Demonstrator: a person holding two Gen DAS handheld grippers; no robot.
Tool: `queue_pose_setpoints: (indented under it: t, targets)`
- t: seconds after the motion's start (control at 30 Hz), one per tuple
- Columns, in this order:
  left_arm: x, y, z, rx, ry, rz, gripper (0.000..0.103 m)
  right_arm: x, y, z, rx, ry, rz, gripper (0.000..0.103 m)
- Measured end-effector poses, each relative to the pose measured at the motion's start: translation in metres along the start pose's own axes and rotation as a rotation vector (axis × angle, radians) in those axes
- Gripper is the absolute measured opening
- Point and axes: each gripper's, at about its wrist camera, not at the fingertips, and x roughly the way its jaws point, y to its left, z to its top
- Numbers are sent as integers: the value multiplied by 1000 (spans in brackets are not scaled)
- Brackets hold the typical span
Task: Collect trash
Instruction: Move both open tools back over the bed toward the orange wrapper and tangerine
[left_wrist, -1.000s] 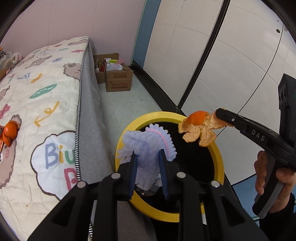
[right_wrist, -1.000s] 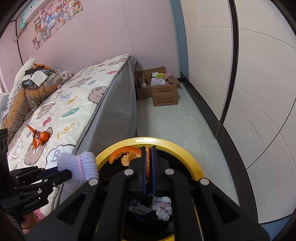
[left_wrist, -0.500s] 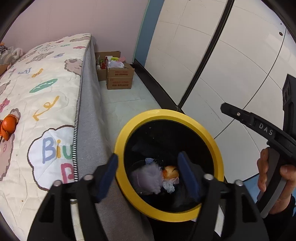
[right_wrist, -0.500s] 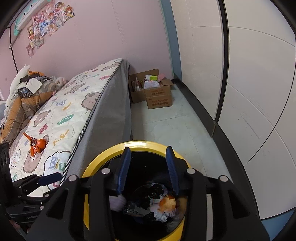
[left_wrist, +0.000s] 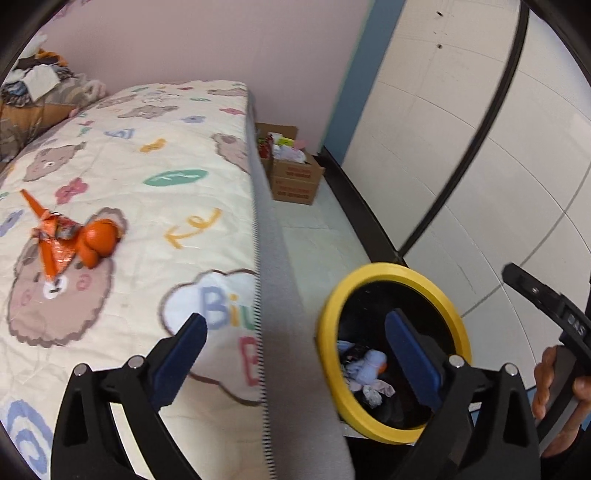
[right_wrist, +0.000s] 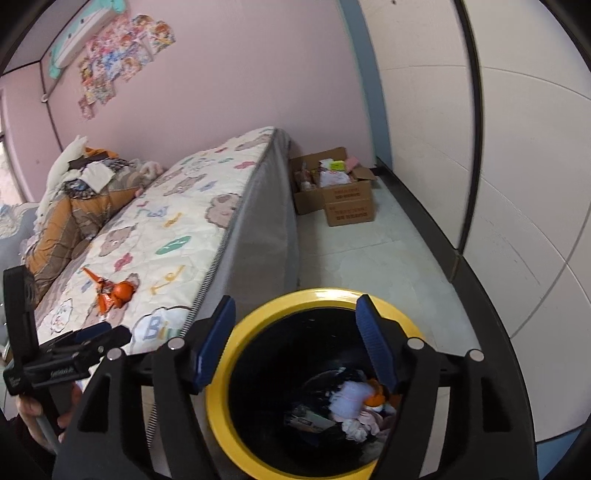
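Observation:
A black bin with a yellow rim (left_wrist: 369, 273) (right_wrist: 258, 317) stands on the floor beside the bed. Inside lie a lilac foam wrap (left_wrist: 371, 363) (right_wrist: 349, 400), orange peel (right_wrist: 376, 398) and other scraps. An orange snack wrapper (left_wrist: 51, 240) (right_wrist: 101, 295) and an orange peel (left_wrist: 98, 240) (right_wrist: 123, 291) lie on the bed quilt. My left gripper (left_wrist: 295, 354) is open and empty, over the bed's edge. My right gripper (right_wrist: 297, 343) is open and empty above the bin.
The bed (left_wrist: 166, 155) with a cartoon quilt fills the left. Open cardboard boxes (left_wrist: 295, 177) (right_wrist: 340, 192) stand on the floor at the bed's far end. White wardrobe doors (left_wrist: 498, 166) line the right. A heap of bedding (right_wrist: 81, 195) lies at the bed's head.
Both grippers opened and dropped the foam wrap and the orange peel into the bin. The left gripper then swung left toward the bed; the right one lifted a little.

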Motion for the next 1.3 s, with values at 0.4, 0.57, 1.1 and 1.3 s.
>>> queue_pose_setpoints:
  t: [0.4, 0.57, 1.1, 1.3]
  targets:
    - [-33, 118, 30, -178, -88, 189, 94, 37, 109, 7, -144, 22, 222, 76]
    - [-32, 169, 38, -254, -90, 266, 94, 64, 146, 9, -165, 58, 310, 77]
    - [9, 280, 66, -395, -43, 360, 94, 198, 281, -11, -388, 218, 461, 90]
    - [28, 299, 70, -437, -24, 360, 94, 242, 321, -24, -515, 260, 454, 92]
